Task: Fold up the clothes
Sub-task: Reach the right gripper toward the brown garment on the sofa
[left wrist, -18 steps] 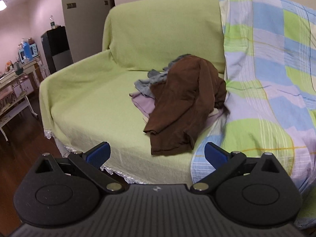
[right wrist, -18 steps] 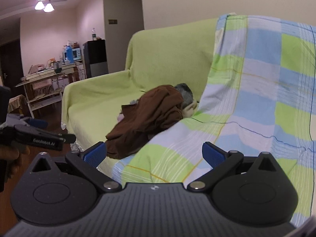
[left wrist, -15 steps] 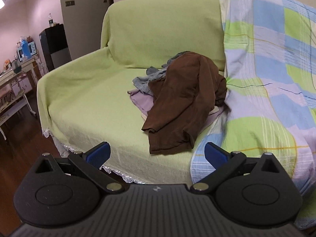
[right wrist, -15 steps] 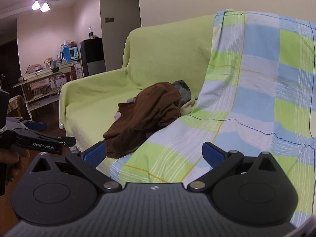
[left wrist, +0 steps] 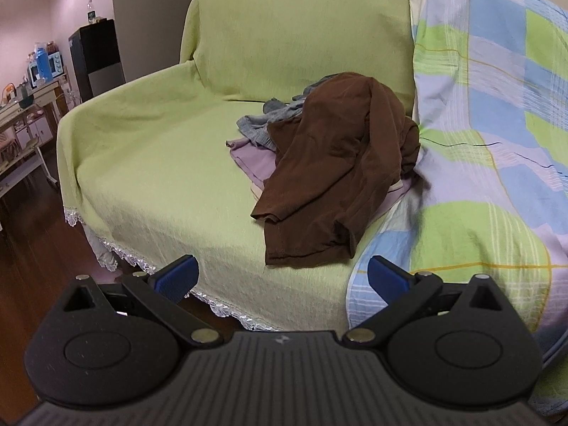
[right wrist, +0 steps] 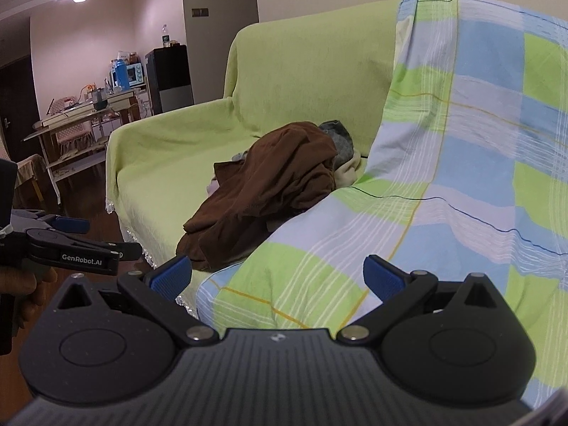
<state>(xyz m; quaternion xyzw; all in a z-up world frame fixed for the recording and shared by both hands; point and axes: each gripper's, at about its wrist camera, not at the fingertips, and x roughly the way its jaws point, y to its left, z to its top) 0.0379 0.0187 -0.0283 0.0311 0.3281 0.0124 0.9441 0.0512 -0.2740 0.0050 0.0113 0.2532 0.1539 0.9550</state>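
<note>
A crumpled brown garment (left wrist: 330,163) lies on top of a pile on the green sofa seat (left wrist: 159,177), over a grey garment (left wrist: 269,120) and a lilac one (left wrist: 254,163). The pile also shows in the right wrist view (right wrist: 269,191). My left gripper (left wrist: 282,277) is open and empty, short of the sofa's front edge, facing the brown garment. My right gripper (right wrist: 277,273) is open and empty over the checked sheet (right wrist: 443,184). The left gripper also shows in the right wrist view (right wrist: 74,241), to the left.
The blue, green and lilac checked sheet (left wrist: 490,149) covers the sofa's right part. A lace trim (left wrist: 142,266) hangs from the sofa's front edge over dark wood floor. A black fridge (right wrist: 172,78) and a cluttered table (right wrist: 81,113) stand far left.
Both grippers have moved a little closer to the sofa; the pile looks larger. Both stay open and empty.
</note>
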